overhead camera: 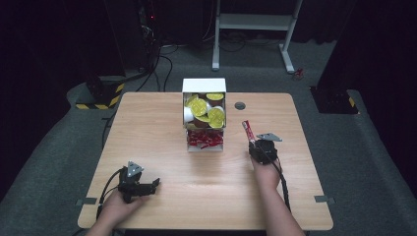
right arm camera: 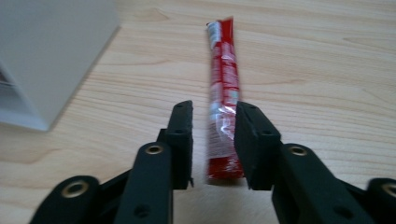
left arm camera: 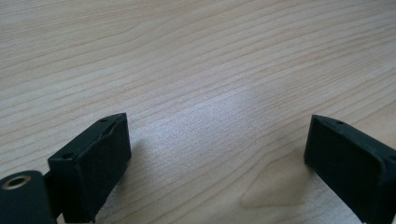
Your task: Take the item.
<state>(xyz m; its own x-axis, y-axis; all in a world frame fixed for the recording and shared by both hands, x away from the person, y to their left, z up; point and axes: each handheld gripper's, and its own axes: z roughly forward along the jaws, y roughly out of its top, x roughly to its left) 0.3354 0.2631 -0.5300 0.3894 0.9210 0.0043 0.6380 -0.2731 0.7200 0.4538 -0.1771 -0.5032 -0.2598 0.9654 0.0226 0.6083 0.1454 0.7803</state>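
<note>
Two grippers were in my hands at the wooden table (overhead camera: 162, 147). My right gripper (right arm camera: 214, 137) had its jaws parted narrowly, a red sachet stick (right arm camera: 223, 93) lying between them on the tabletop, a gap visible at the left pad; contact at the right pad I could not tell. The stick lay just right of the white dispenser box (overhead camera: 204, 86). My left gripper (left arm camera: 217, 154) rested with jaws wide, holding nothing.

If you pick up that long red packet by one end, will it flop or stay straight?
Probably it droops a little: the red packet is a thin, crinkly, shiny sachet. It looks light, and its glossy film may slip between the right gripper jaws.
</note>
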